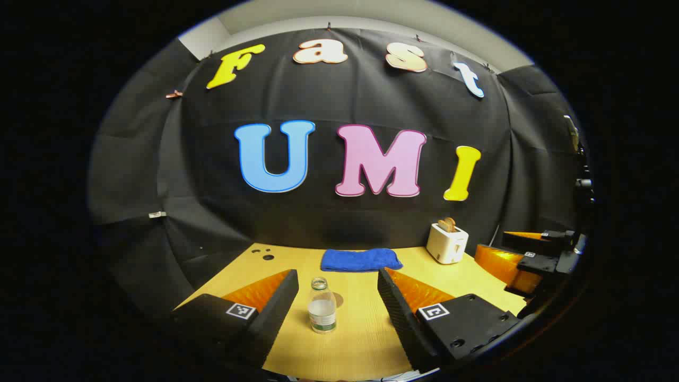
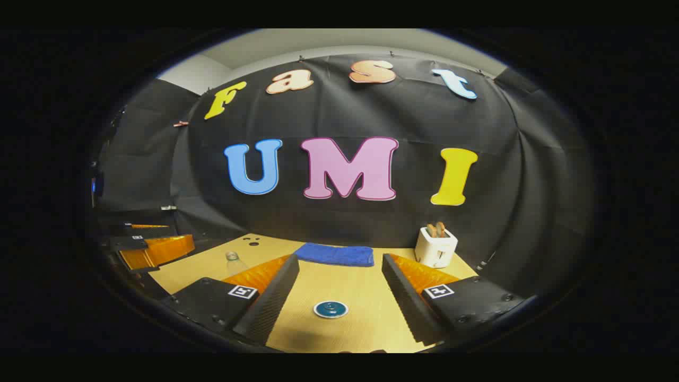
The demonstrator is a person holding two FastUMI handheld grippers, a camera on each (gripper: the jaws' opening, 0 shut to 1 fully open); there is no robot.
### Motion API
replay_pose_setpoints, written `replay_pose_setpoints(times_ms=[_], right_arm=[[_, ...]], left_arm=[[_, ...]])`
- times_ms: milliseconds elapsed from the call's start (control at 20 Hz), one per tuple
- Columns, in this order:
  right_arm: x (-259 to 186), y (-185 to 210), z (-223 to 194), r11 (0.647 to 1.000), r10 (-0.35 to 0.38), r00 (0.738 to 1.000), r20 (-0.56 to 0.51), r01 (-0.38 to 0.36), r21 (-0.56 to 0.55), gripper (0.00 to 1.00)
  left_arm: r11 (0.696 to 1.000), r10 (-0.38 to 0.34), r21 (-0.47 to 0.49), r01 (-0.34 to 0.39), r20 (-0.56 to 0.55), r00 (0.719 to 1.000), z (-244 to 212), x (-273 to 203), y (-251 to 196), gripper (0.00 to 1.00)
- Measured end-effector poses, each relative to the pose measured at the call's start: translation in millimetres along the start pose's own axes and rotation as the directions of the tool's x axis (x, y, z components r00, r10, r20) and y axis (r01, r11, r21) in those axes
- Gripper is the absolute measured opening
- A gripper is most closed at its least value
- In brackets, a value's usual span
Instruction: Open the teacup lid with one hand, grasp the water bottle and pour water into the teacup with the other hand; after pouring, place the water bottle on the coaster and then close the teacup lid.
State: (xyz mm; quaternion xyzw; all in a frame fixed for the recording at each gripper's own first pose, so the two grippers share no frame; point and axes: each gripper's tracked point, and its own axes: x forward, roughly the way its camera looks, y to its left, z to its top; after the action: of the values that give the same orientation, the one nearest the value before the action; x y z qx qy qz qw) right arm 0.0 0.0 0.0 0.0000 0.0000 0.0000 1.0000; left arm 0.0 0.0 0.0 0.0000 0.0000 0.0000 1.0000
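Water bottle stands upright on the wooden table, squarely ahead of my left gripper, whose jaws are spread wide with the bottle between their lines but not yet touched. It is clear plastic, uncapped as far as I can tell, and roughly half full of water. In the right gripper view the same bottle shows farther off to the left, just behind my finger.

Ahead of my right gripper, jaws also spread and holding nothing, lies a round dark-teal piece flat on the table. I take it for the teacup lid seen from above, though I cannot rule out that it is the coaster; no cup wall shows beneath it, so I cannot tell what is inside.

I judge the task to be at its opening: nothing is grasped. My right needs to descend and pinch the small knob at the centre of the teal piece, while my left moves forward to close around the bottle's body below the shoulder.

Farther back lie a folded blue cloth and a white toaster with two slices of bread standing in its slots.
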Motion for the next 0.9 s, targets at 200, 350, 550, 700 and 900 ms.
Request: replay_pose_setpoints(times_ms=[200, 350, 550, 700, 900], right_arm=[[9, 5, 7, 0.999, -0.049, 0.999, 0.003, 0.049, 0.022, 0.98], [8, 11, -1, 0.997, -0.066, 0.998, -0.009, 0.066, 0.047, 0.96], [8, 16, -15, 0.995, -0.078, 0.996, -0.053, 0.081, 0.055, 0.98], [10, 23, -26, 0.996, -0.066, 0.995, -0.079, 0.07, 0.046, 0.98], [19, 32, -33, 0.999, -0.036, 0.996, -0.086, 0.038, 0.025, 0.98]], left_arm=[[1.0, 0.0, -0.015, 0.0, -0.005, 1.0, -1, 12, 24, 0.95], [1.0, -0.008, -0.02, 0.007, -0.013, 1.0, -6, 14, 35, 0.95], [1.0, -0.011, -0.014, 0.01, -0.049, 0.999, -20, 18, 45, 0.96], [1.0, -0.009, 0.002, 0.009, -0.063, 0.998, -26, 21, 50, 0.95], [1.0, -0.009, 0.016, 0.011, -0.08, 0.997, -34, 24, 52, 0.95]])
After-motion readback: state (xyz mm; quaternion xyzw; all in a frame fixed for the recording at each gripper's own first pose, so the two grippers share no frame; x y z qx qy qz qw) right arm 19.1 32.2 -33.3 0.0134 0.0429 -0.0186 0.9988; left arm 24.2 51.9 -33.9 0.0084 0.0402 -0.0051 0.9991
